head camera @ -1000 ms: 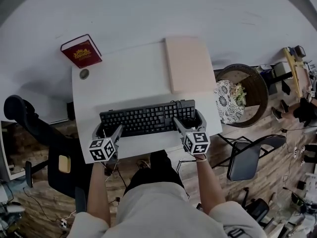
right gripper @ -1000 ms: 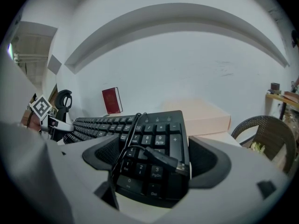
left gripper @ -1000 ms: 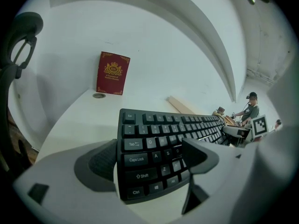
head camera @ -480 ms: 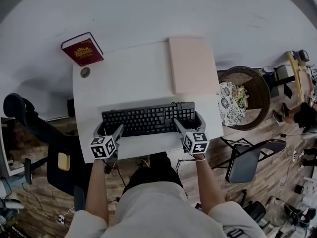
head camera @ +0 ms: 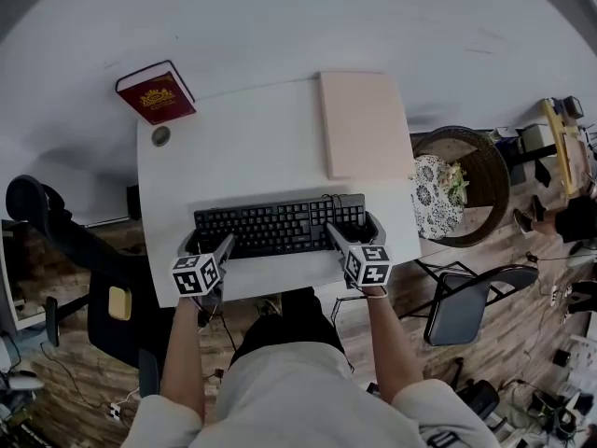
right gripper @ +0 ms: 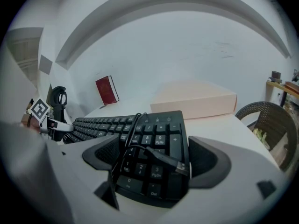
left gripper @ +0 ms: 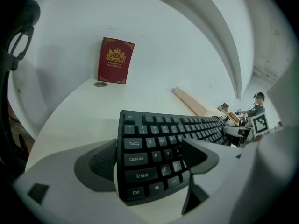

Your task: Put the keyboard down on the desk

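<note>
A white desk (head camera: 242, 147) stands against a pale wall. A red book (head camera: 156, 93) is propped at its far left corner with a small round disc (head camera: 161, 136) just in front of it, and a flat pink box (head camera: 362, 124) lies along the far right side. The black keyboard (head camera: 275, 224) sits over the near part of the desk, parallel to the front edge and well apart from the book and the box. The left gripper (head camera: 207, 243) is clamped across its left end, with a pad on the front edge and one on the back edge by the Tab and Shift keys. The right gripper (head camera: 356, 228) grips the number-pad end the same way. The keyboard's own cable (right gripper: 154, 155) lies looped over the number pad, its plug loose on the keys. The views do not settle whether the underside already touches the desk, though it looks very low. To do this well, both ends should go down together and level, so that neither corner lands first and pivots. The jaws should part only once the weight is plainly on the surface, and both at about the same time. Each gripper should then draw back towards the person without nudging the keyboard. The loose cable could slide off if the keyboard tilts, so a flat descent suits best.
</note>
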The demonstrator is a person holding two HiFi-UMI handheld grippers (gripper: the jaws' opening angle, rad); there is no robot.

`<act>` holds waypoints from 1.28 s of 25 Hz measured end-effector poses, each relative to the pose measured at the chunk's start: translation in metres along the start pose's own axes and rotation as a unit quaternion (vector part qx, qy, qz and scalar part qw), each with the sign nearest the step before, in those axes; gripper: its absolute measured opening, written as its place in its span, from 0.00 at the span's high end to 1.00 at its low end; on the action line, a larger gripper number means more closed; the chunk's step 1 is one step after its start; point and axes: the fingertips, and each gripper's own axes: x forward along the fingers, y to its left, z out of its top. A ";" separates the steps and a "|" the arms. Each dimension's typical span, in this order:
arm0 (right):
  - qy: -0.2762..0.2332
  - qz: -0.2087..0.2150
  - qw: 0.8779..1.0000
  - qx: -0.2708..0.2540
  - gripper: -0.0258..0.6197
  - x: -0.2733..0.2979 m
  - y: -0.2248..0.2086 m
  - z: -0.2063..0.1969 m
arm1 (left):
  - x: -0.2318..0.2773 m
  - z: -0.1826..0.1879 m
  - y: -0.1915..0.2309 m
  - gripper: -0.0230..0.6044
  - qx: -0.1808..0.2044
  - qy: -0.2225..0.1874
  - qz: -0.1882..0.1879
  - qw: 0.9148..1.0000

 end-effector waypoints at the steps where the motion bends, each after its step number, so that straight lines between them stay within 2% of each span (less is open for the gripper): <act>1: 0.003 0.000 1.000 0.000 0.26 0.001 0.000 -0.001 | 0.000 -0.001 0.000 0.28 -0.001 0.001 0.001 1.000; 10: 0.025 -0.002 1.000 0.000 0.26 0.004 -0.002 -0.005 | 0.004 -0.009 0.001 0.28 -0.013 0.012 0.004 1.000; 27: 0.070 -0.008 0.997 0.025 0.25 0.010 -0.009 -0.022 | 0.012 -0.014 0.001 0.28 -0.007 0.028 0.013 1.000; 32: 0.061 -0.005 0.998 0.034 0.23 0.009 -0.012 -0.026 | 0.014 -0.015 0.001 0.27 -0.007 0.020 0.007 1.000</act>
